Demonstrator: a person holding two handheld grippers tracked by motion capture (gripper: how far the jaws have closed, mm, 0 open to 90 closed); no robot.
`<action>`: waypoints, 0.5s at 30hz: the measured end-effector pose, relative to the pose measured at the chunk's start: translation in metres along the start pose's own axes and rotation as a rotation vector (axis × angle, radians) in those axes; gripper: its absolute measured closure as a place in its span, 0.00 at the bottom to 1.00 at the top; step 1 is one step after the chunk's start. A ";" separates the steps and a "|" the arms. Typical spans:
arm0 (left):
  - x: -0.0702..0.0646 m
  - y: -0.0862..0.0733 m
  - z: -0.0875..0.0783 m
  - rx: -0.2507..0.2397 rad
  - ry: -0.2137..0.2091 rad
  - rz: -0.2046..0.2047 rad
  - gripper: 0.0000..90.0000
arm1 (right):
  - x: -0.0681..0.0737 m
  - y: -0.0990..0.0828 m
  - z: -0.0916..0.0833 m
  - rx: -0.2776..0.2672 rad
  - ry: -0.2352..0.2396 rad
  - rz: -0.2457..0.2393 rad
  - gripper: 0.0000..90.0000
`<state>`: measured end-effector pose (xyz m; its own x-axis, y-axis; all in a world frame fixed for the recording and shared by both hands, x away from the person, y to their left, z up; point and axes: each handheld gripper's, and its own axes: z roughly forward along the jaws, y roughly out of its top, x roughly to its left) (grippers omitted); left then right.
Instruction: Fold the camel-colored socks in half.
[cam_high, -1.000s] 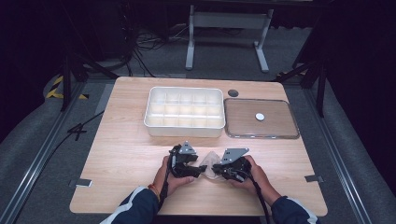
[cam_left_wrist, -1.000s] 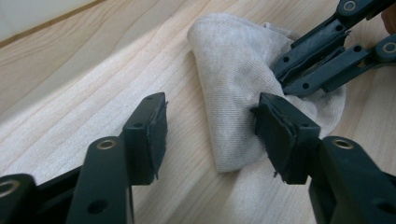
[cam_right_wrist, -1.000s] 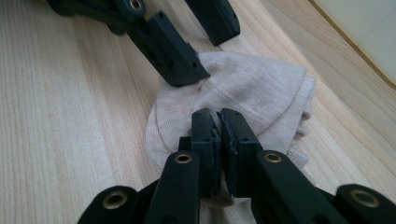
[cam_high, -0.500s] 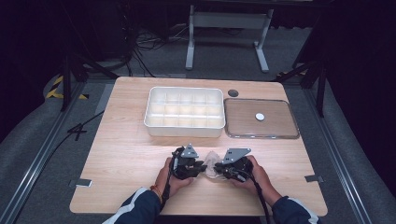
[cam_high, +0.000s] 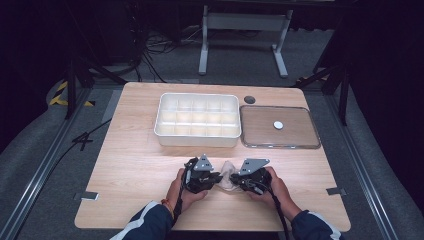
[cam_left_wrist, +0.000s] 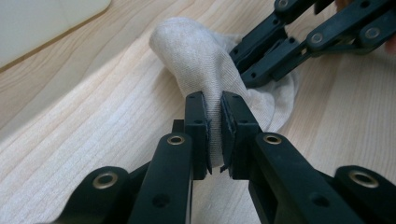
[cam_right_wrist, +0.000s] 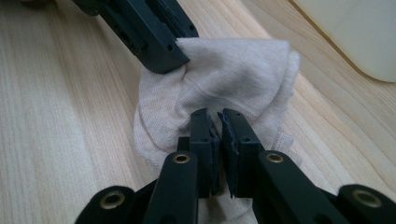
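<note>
A: How do the fingers (cam_left_wrist: 196, 122) of the left gripper (cam_left_wrist: 214, 133) stand?

B: They have just been closing, and now they pinch a fold of the sock (cam_left_wrist: 201, 65) between their black pads. The fingers (cam_right_wrist: 203, 135) of the right gripper (cam_right_wrist: 215, 140) are clamped on the same sock from the other side.

A: Where does the sock lie?

B: On the desk (cam_high: 130, 165), near the front edge, between the two grippers; in the high view it shows as a pale lump (cam_high: 229, 172) between the left gripper (cam_high: 202, 176) and the right gripper (cam_high: 250, 176).

A: Going left to right, what else is on the desk?

B: A white tray (cam_high: 197, 141) with rounded corners, split into a grid of compartments, and just beside it on the right a flat clear lid (cam_high: 260, 145) with a small white round spot (cam_high: 278, 125) in the middle. A dark round hole (cam_high: 249, 99) sits in the desk behind them.

A: Any writing or brand?

B: None that I can read.

A: Materials?

B: The sock is a fine ribbed knit, beige and soft, bunched and creased. The desk is pale wood grain. The fingers are matt black links with brass-coloured rivets.

A: Which way does the sock run?

B: It's crumpled; its long axis seems to run roughly front to back, with the rounded end toward the tray, but I can't tell toe from cuff.
</note>
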<state>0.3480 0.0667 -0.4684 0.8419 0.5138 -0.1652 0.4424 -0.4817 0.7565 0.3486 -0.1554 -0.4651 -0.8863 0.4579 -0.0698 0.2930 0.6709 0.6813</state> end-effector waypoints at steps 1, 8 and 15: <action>-0.001 0.001 -0.001 -0.009 -0.006 -0.005 0.91 | 0.000 0.000 0.000 -0.003 0.003 0.004 0.93; -0.008 0.006 -0.002 -0.044 -0.023 0.021 0.91 | 0.000 0.001 0.002 0.002 0.005 0.004 0.93; -0.012 0.010 0.001 -0.059 -0.033 0.025 0.91 | 0.002 0.004 0.005 -0.001 -0.004 -0.002 0.93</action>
<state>0.3423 0.0546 -0.4596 0.8627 0.4777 -0.1659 0.4027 -0.4507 0.7967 0.3496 -0.1492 -0.4660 -0.8852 0.4593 -0.0740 0.2910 0.6707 0.6822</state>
